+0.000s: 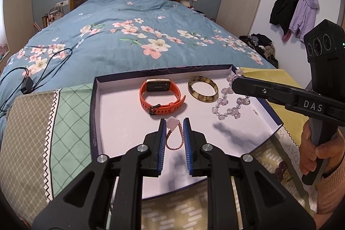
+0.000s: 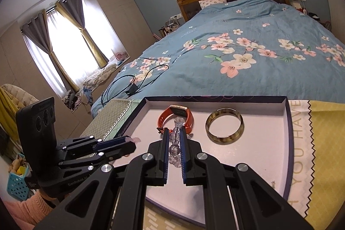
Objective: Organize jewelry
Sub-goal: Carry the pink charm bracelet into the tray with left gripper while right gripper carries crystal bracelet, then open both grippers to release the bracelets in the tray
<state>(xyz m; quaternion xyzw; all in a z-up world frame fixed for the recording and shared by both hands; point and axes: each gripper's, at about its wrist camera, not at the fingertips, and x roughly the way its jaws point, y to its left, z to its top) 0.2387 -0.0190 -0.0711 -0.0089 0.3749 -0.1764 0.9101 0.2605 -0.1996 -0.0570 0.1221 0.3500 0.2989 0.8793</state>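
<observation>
A: We log the shallow tray (image 1: 94, 113) as our landmark; it lies on patterned cloths at the foot of the bed (image 1: 120, 35). Left gripper (image 1: 174, 122) sits over the tray's near edge, its fingers parted, with the pink cord bracelet (image 1: 172, 137) and its pale stone lying between them. We cannot tell whether the pads touch the cord.

B: Agreed. Right gripper (image 2: 173, 131) we record as clenched on the clear bead bracelet (image 2: 175, 151); beads show between its pads in the right wrist view. In the left wrist view the strand (image 1: 228, 107) trails onto the tray floor at the tray's right side.

A: The orange watch (image 1: 160, 98) lies near the tray's far wall, the mottled bangle (image 1: 203, 88) just beside it, apart.

B: Black cables (image 1: 43, 66) lie on the bed, beyond the tray's left corner.
</observation>
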